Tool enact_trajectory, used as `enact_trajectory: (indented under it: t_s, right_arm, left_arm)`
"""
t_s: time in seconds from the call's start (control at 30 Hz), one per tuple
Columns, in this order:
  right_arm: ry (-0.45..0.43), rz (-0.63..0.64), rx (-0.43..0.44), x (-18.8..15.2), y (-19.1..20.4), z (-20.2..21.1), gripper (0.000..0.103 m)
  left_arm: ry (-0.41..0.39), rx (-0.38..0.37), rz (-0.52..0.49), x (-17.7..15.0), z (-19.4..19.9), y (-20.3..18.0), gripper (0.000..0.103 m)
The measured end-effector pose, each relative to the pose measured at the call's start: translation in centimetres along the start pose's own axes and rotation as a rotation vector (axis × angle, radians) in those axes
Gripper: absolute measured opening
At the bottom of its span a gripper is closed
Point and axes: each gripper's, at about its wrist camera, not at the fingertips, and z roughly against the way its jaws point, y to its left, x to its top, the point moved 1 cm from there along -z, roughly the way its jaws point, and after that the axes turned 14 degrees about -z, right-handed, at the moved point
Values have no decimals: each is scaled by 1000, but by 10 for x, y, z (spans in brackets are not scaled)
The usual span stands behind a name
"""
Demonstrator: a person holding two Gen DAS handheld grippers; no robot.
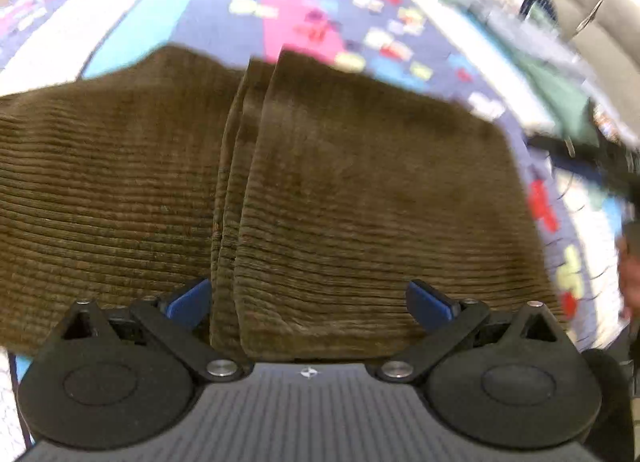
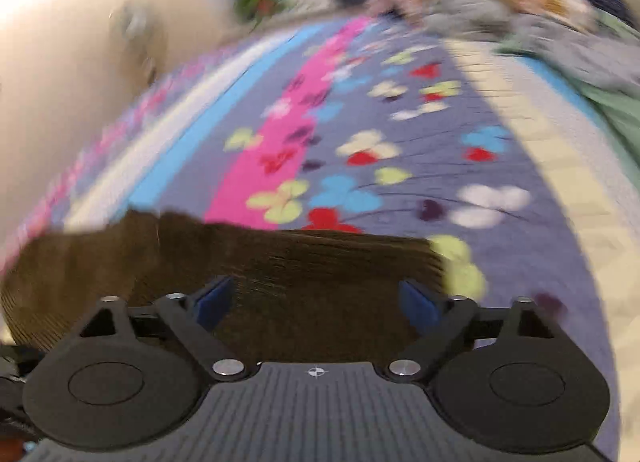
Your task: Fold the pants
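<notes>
The brown corduroy pants [image 1: 320,182] lie folded on the flowered bedspread [image 2: 440,142], filling the centre of the left view. Left tongs [image 1: 308,300] and right tongs [image 2: 316,302] stand open, gripping nothing. The fabric looks soft, thick, non-slippery; grasp at a layered edge.

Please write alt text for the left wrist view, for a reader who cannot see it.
Folded brown corduroy pants lie on a bedspread with a colourful butterfly pattern and fill most of the view. The left gripper is open above their near edge, its blue pads clear of the cloth. More clothes are piled, blurred, at the right.
</notes>
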Motion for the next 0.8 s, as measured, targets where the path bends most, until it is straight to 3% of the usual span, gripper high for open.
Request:
enact_trajectory:
  t_s: [0.13, 0.2, 0.27, 0.33, 0.47, 0.57, 0.73, 0.8]
  right_arm:
    - [72, -203, -30, -27, -55, 25, 95]
    - [96, -236, -72, -36, -69, 26, 95]
    - [110, -257, -77, -39, -75, 28, 95]
    - [100, -269, -82, -38, -79, 34, 95]
    - [69, -259, -60, -32, -81, 48, 95]
    - [73, -253, -39, -31, -83, 53, 95]
    - [92, -260, -17, -30, -94, 40, 95]
    - [94, -265, -12, -29, -96, 37, 95]
  left_arm:
    - [-134, 50, -45, -23, 26, -12, 103]
    - [-141, 50, -97, -25, 30, -29, 103]
    - [-140, 30, -69, -29, 33, -42, 103]
    - [-155, -53, 52, -34, 35, -56, 103]
    - [-72, -278, 406, -40, 15, -84, 103]
    - [-6, -371, 509, -40, -6, -106, 103]
    - [14, -404, 595, -21, -49, -119, 103]
    - [65, -376, 658, -21, -68, -119, 103]
